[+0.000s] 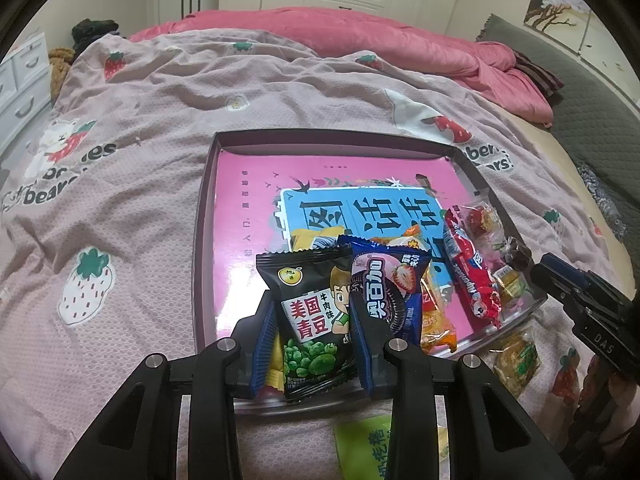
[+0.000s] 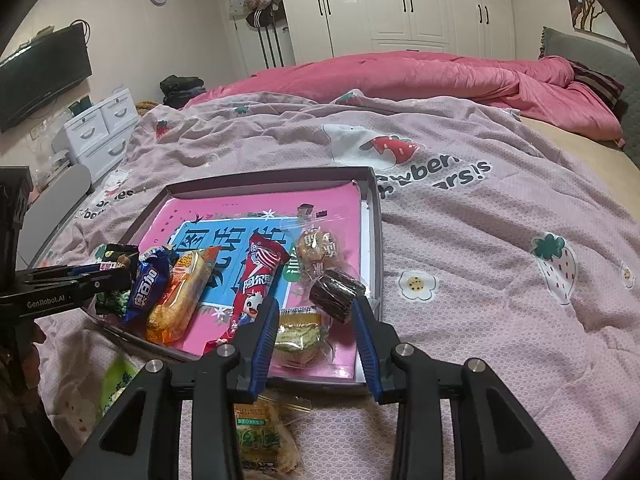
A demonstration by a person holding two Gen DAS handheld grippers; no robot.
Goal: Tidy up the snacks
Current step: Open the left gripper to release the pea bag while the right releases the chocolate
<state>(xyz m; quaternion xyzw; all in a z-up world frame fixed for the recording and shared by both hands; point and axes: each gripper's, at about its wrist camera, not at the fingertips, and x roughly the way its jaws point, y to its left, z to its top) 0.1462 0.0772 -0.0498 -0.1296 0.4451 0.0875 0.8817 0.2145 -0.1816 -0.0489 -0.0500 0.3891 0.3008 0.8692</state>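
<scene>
The tray (image 1: 206, 216) is sitting on the bed's pink blanket (image 1: 132, 168), and it is the spot to find everything else by. Inside the tray a pink book (image 1: 248, 216) is lying flat on the bottom. The left hand-held gripper (image 1: 312, 300) is hanging over the tray's near edge and is squeezing a black pea bag (image 1: 310, 320) between its blue pads. Just to the right of that bag, a blue cookie pack (image 1: 384, 284) is lying in the tray, then an orange pack (image 2: 180, 292), then a long red candy pack (image 1: 472, 272). The right hand-held gripper (image 2: 316, 320) is hanging over the tray's near right corner. Its jaws are standing apart, and a green cake in clear wrap (image 2: 298, 336) is lying between them, but I cannot tell if the pads are pressing on it. A dark brown roll (image 2: 338, 294) is lying in the tray just by the right pad. A round clear-wrapped cake (image 2: 318, 250) is lying a bit farther in. In front of the tray, on the blanket, a green-label snack bag (image 2: 260, 436) is lying.
</scene>
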